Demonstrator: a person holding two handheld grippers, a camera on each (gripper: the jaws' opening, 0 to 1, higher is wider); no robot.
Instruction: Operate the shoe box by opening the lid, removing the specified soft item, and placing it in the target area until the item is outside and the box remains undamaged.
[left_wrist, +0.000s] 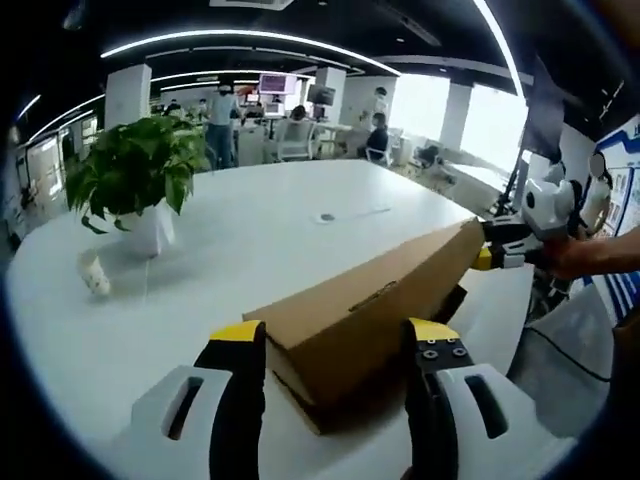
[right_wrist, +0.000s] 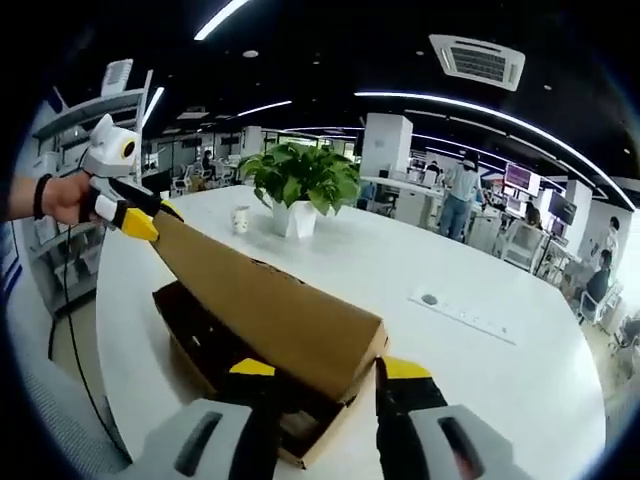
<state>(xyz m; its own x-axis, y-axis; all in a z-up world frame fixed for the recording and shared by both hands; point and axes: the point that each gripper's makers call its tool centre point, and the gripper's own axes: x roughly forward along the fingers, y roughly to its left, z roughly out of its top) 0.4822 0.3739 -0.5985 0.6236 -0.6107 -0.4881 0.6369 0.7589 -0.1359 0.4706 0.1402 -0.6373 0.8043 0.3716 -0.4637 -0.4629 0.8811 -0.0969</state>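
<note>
- One cardboard shoe box (left_wrist: 340, 395) sits on the white table (left_wrist: 260, 240), at the near edge of it in the left gripper view, with its lid (left_wrist: 380, 300) lifted and tilted up off the base.
- In the left gripper view the left gripper (left_wrist: 335, 335) straddles the near end of the lid: one yellow-tipped jaw on each side of the cardboard, close against it. Whether the jaws actually press the lid cannot be told.
- In the same view the right gripper (left_wrist: 490, 250) comes in from the right, held by a hand (left_wrist: 575, 258), and its yellow tips meet the far right corner of the lid; its jaws look drawn in on the cardboard edge.
- In the right gripper view the right gripper (right_wrist: 330, 370) has its two jaws either side of the near end of the lid (right_wrist: 260, 310), and the open box base (right_wrist: 200, 345) shows dark below it.
- There the left gripper (right_wrist: 135, 222) grips the far left corner of the lid, a hand (right_wrist: 60, 198) behind it.
- What lies inside the box is too dark to make out.
- One potted plant (left_wrist: 135, 170) stands far left on the table, one small paper cup (left_wrist: 93, 272) just near it.
- Two grippers, two hands, one box, one lid.
</note>
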